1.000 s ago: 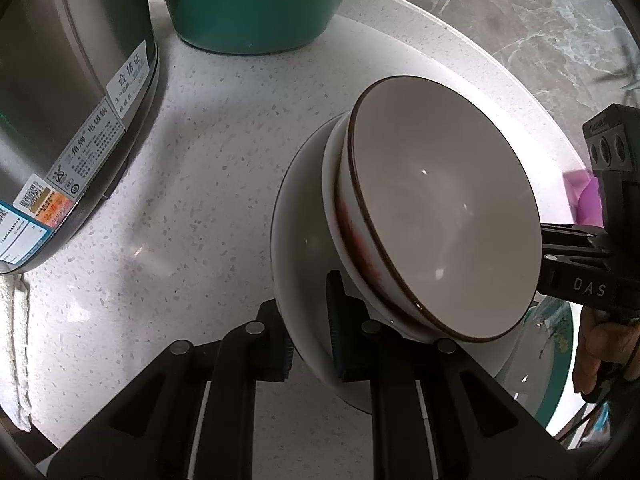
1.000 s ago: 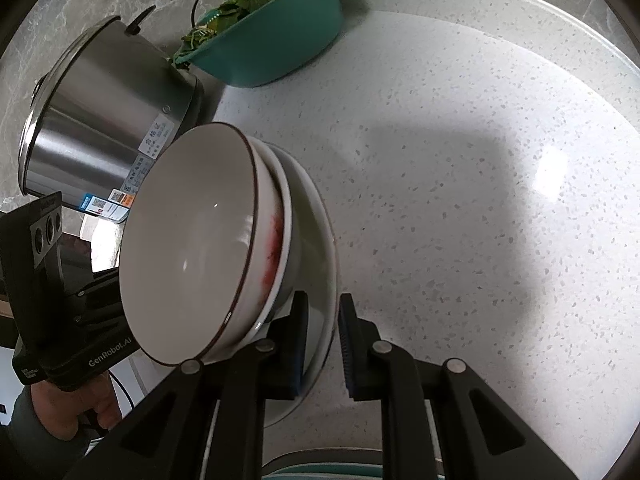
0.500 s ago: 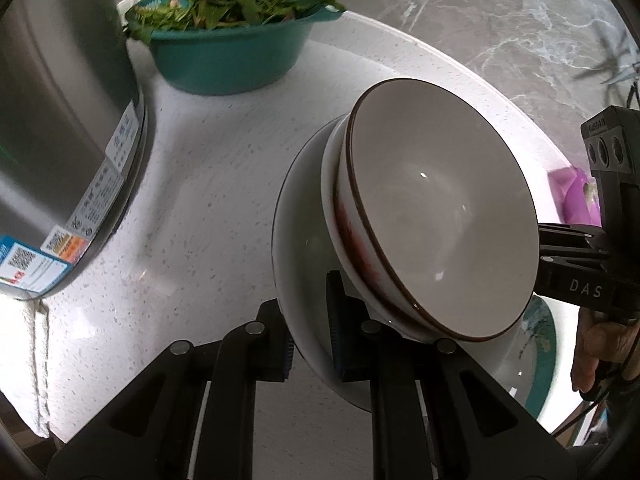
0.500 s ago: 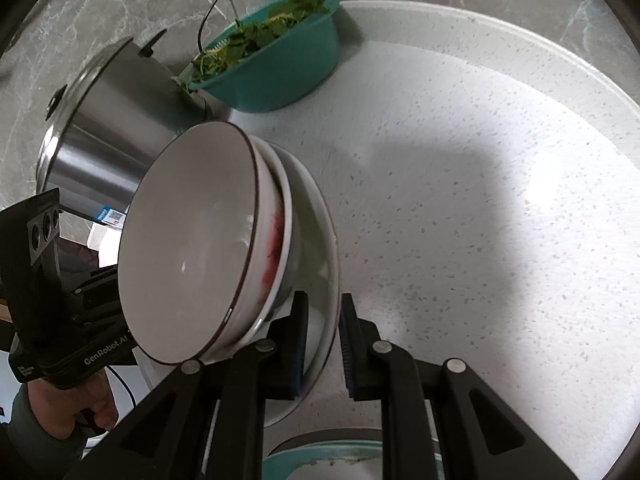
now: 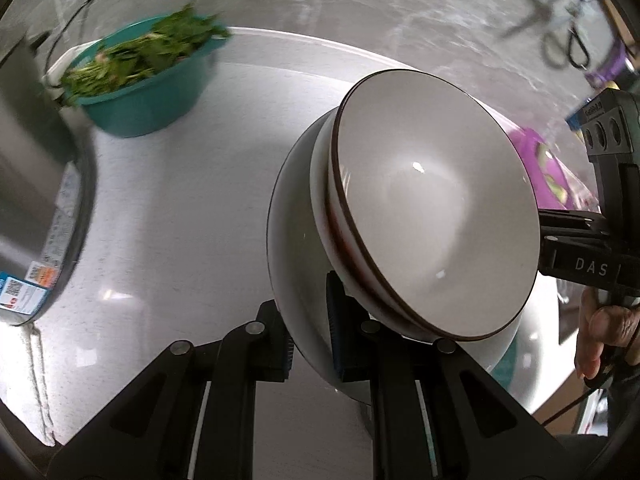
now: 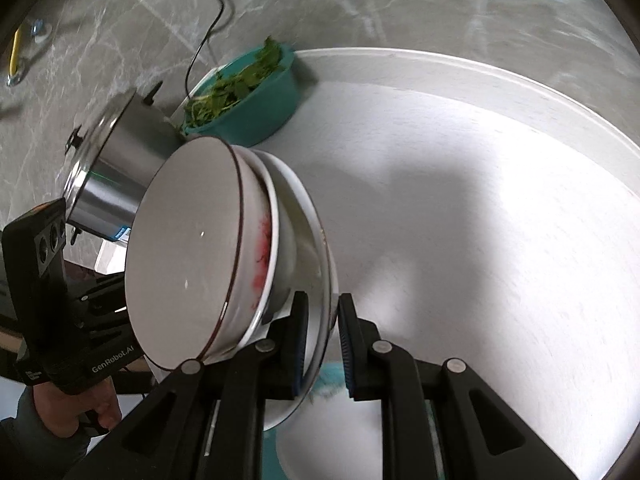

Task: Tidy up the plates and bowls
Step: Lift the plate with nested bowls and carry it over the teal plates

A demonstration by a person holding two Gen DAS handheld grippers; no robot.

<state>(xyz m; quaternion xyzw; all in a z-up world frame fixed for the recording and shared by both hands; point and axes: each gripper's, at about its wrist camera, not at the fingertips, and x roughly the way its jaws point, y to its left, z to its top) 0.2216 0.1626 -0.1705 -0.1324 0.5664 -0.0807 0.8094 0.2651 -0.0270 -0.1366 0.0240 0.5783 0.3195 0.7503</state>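
A white plate (image 5: 292, 264) carries two nested bowls and hangs in the air above the round white table (image 5: 180, 208). The upper bowl (image 5: 432, 216) is white with a dark brown rim; the one under it (image 6: 266, 264) shows red smears. My left gripper (image 5: 310, 344) is shut on the plate's near edge. My right gripper (image 6: 324, 344) is shut on the same plate's (image 6: 316, 240) opposite edge. Each gripper's body shows in the other's view, held by a hand. The whole stack is tilted.
A teal basin of green leaves (image 5: 148, 80) stands at the table's far side, beside a steel pot (image 6: 116, 176) with labels. Below the stack lies a teal-rimmed plate (image 6: 332, 432). A purple packet (image 5: 552, 168) lies past the table's right edge. White cloth (image 5: 24, 380) at left.
Both grippers have lifted the plate with its bowls higher above the table and drawn back, so the basin and pot look smaller and farther. The grip is unchanged.
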